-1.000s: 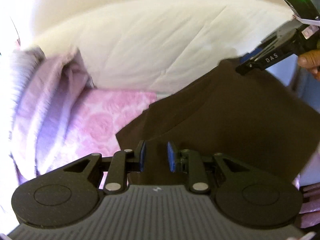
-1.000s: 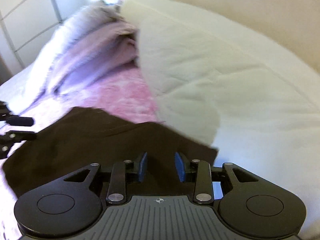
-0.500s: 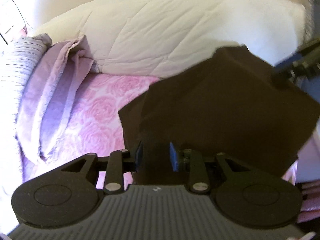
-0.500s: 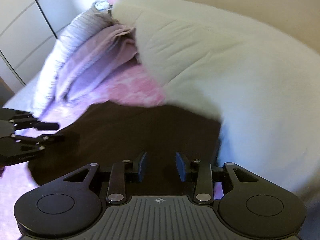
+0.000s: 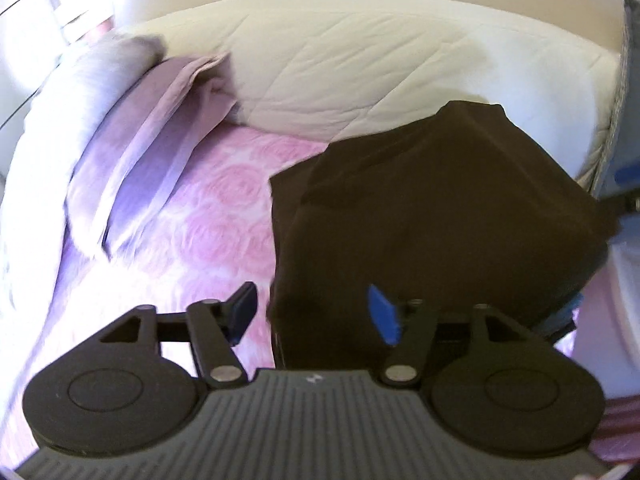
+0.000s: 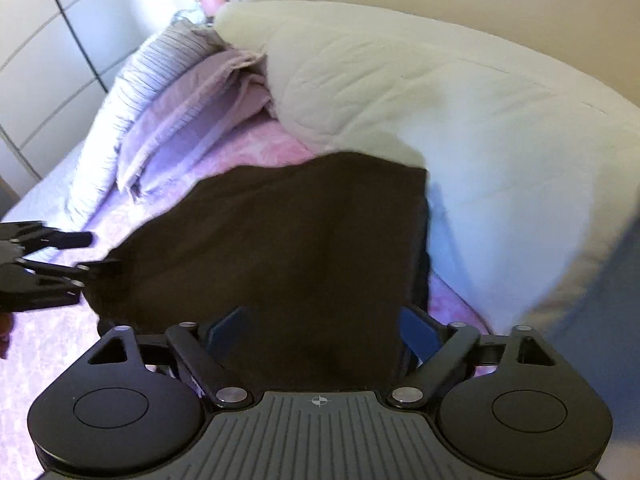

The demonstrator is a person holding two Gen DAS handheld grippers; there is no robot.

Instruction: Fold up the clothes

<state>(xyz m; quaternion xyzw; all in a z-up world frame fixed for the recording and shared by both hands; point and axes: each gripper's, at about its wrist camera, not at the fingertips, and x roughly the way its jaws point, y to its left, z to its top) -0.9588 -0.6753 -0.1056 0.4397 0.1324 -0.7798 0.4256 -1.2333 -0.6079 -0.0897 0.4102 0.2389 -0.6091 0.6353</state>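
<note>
The dark brown garment [image 5: 440,216] lies folded on the bed's pink rose-patterned cover [image 5: 216,216], its far edge resting against the cream quilted duvet [image 5: 360,60]. In the right wrist view the same garment [image 6: 288,248] spreads out as a broad flat panel, with another layer showing along its right edge.

The left tongs [image 5: 312,312] have just been opening and now stand parted. The near left corner of the garment sits in the gap between the blue pads [image 5: 382,312], which do not press on it. The right tongs [image 6: 320,336] have also just been opening and are spread wide. The garment's near edge lies between them, again without being pinched by either pad.

In the right wrist view the left tongs [image 6: 86,254] appear at the left edge, beside the garment's left corner.

Further out, folded lilac bedding [image 6: 192,120] and a striped pillow [image 6: 132,80] are heaped to the left of the duvet, with pale wardrobe doors [image 6: 44,56] behind them.
</note>
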